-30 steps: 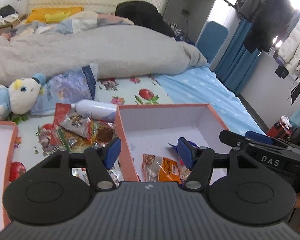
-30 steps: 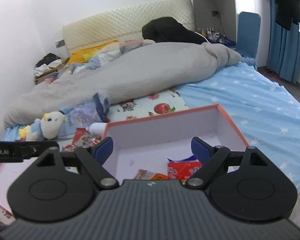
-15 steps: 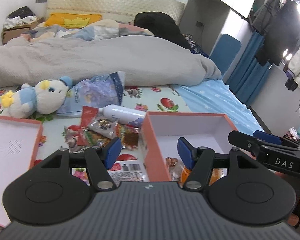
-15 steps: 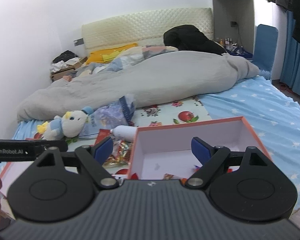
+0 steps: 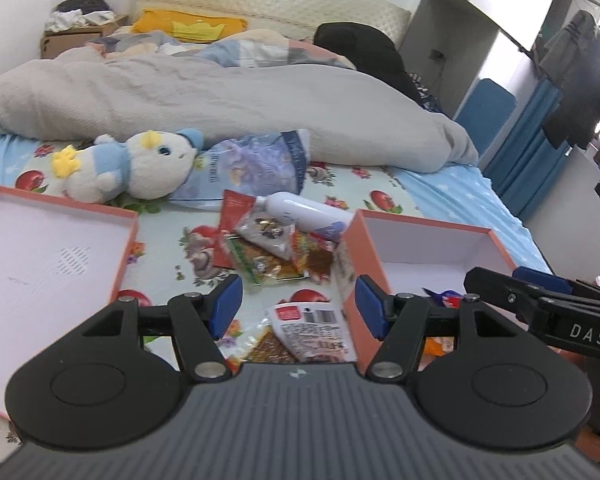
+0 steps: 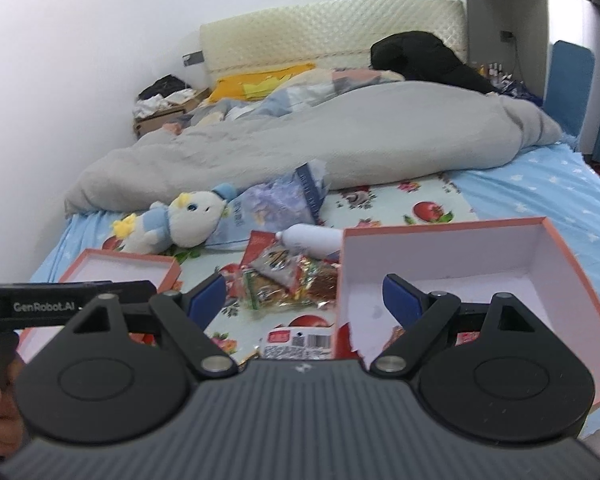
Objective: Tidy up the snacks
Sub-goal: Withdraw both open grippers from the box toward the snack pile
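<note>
- Left hand-held gripper [image 5: 298, 306]: fingers apart, nothing between them, above a snack packet [image 5: 310, 330] on the bed [image 5: 440, 196].
- Right hand-held gripper [image 6: 304, 298]: fingers wide apart, empty.
- Snack pile [image 5: 276, 252] lies just left of the orange box [image 5: 428, 226]; some snacks sit inside it.

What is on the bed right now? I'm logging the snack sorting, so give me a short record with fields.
surface: bed sheet with fruit print
open box: orange box, a few packets inside
lid: orange lid, left of the snacks
loose snacks: snack pile between lid and box; barcode packet nearest the grippers
other items: white bottle, plush toy, blue bag, grey duvet
left gripper: open, holding nothing
right gripper: open, holding nothing
</note>
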Motion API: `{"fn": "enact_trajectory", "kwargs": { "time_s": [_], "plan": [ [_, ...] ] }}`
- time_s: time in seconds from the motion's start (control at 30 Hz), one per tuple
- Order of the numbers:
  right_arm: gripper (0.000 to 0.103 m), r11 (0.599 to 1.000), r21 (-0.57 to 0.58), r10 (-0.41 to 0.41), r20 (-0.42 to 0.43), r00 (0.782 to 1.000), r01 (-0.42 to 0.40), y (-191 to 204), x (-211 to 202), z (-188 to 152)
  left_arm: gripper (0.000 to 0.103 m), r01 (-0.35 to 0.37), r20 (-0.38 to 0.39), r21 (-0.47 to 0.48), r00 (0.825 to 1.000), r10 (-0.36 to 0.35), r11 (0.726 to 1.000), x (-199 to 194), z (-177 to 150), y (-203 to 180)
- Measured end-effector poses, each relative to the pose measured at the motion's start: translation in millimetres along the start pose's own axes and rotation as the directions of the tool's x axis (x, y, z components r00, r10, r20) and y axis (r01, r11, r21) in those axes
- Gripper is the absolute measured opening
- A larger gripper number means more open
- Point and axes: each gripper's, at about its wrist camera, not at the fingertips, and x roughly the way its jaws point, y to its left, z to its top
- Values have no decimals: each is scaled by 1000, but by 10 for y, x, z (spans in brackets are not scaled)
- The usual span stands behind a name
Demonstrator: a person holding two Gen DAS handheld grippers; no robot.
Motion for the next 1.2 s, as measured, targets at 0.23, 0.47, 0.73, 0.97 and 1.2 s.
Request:
{"fn": "enact_trajectory", "kwargs": {
  "time_s": [0.23,0.47,0.73,0.97,1.2],
  "plan": [
    [87,999,13,-37,-110,993,39,173,107,-41,68,-44,2,-40,999,44,998,-28,-82,296],
    [87,998,39,-43,-190,981,52,261,-126,160,68,-100,-12,-65,995,99,993,-61,-197,588],
    [87,995,-30,-99,-238,966,95,584,-199,472,68,-144,-37,-143,990,140,979,42,-365,1016],
    [87,996,-20,-89,-262,961,87,693,-32,574,68,-147,-39,-167,989,142,975,164,-366,1183],
    [87,992,-36,-125,-294,948,120,714,244,672,68,-141,-71,-141,989,132,980,444,-277,1164]
  ]
}}
